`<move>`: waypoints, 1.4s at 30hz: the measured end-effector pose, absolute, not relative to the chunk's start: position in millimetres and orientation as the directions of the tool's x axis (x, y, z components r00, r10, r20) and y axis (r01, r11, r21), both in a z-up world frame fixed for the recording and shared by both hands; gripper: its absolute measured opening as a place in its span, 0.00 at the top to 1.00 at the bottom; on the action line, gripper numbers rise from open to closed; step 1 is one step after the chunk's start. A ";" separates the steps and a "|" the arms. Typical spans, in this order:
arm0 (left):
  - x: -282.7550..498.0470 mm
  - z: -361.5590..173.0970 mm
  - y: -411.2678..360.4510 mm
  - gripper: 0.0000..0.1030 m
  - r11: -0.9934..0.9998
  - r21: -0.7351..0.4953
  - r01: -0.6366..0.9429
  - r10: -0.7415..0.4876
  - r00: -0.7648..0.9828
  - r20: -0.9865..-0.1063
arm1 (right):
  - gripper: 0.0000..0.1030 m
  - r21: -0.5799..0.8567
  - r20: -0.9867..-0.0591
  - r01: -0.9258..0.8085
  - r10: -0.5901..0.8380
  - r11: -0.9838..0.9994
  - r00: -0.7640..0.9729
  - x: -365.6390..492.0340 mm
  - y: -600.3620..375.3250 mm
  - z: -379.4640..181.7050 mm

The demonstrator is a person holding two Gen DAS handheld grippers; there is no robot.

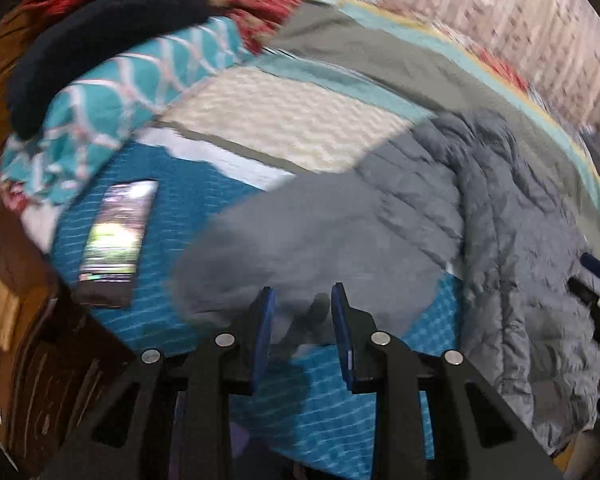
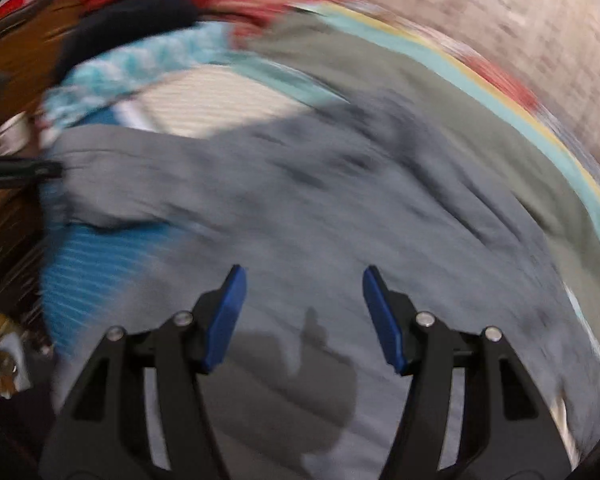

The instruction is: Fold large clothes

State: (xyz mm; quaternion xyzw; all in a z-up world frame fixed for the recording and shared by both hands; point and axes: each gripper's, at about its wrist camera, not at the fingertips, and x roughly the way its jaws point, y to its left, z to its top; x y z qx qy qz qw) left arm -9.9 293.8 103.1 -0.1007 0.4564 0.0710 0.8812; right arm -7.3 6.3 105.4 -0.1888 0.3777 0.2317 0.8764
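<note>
Left wrist view: your left gripper [image 1: 303,336] gapes, empty, above the sleeve [image 1: 284,240].
Right gripper [image 2: 304,316]: wide open, empty.
Progress: grey jacket [image 2: 340,208] looks sprawled; your folds remain.

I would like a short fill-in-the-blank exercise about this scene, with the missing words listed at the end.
1. The puffy quilted jacket spread on the bed is ____ in colour.
2. The jaws of the right gripper are ____, with nothing between them.
3. The phone lies on the ____ bedcover, apart from the jacket.
4. The left gripper hovers at the jacket's ____.

Missing words: grey; open; blue; edge
</note>
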 end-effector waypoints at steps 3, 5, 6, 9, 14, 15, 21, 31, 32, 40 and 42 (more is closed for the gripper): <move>-30.6 116.9 326.6 0.91 0.955 -0.121 -0.270 0.076 0.619 -0.781 | 0.38 -0.230 -0.744 -0.703 0.344 0.673 0.572 -27.5 89.7 105.8; -45.7 123.0 351.5 0.91 0.941 -0.137 -0.310 0.100 0.639 -0.763 | 0.29 -0.264 -0.757 -0.766 0.367 0.586 0.541 -37.4 131.5 95.9; -53.8 124.3 361.4 0.91 0.934 -0.140 -0.328 0.112 0.644 -0.757 | 0.28 -0.296 -0.770 -0.796 0.361 0.528 0.526 -41.5 155.9 84.7; -66.7 124.0 382.4 0.91 0.922 -0.155 -0.355 0.121 0.645 -0.755 | 0.26 -0.338 -0.823 -0.830 0.288 0.443 0.489 -31.2 201.3 45.9; -86.3 114.6 409.5 0.91 0.902 -0.169 -0.398 0.140 0.639 -0.756 | 0.96 -0.234 -0.877 -0.798 0.234 0.555 0.420 43.0 263.0 32.6; -88.5 112.3 413.1 0.91 0.898 -0.174 -0.404 0.141 0.638 -0.757 | 0.96 -0.159 -0.869 -0.777 0.287 0.609 0.402 57.3 267.1 48.8; -83.7 101.5 418.6 0.91 0.887 -0.222 -0.405 0.103 0.643 -0.759 | 0.87 0.385 -0.693 -0.601 0.650 0.700 0.313 151.3 311.0 138.0; -27.8 87.8 313.3 0.91 0.944 -0.307 -0.124 -0.158 0.645 -0.747 | 0.36 0.235 -0.763 -0.534 0.495 0.812 0.416 194.4 234.9 124.9; -20.0 85.1 299.5 0.91 0.945 -0.315 -0.090 -0.188 0.638 -0.747 | 0.36 0.175 -0.733 -0.511 0.458 0.842 0.504 198.9 203.9 136.8; 28.1 77.9 171.4 0.91 0.925 -0.311 0.218 -0.379 0.582 -0.720 | 0.38 0.118 -0.767 -0.263 0.256 0.957 0.588 280.8 54.7 94.9; 35.3 67.9 138.2 0.91 0.927 -0.246 0.284 -0.370 0.571 -0.733 | 0.46 0.138 -0.870 -0.152 0.193 0.979 0.454 311.9 29.4 34.0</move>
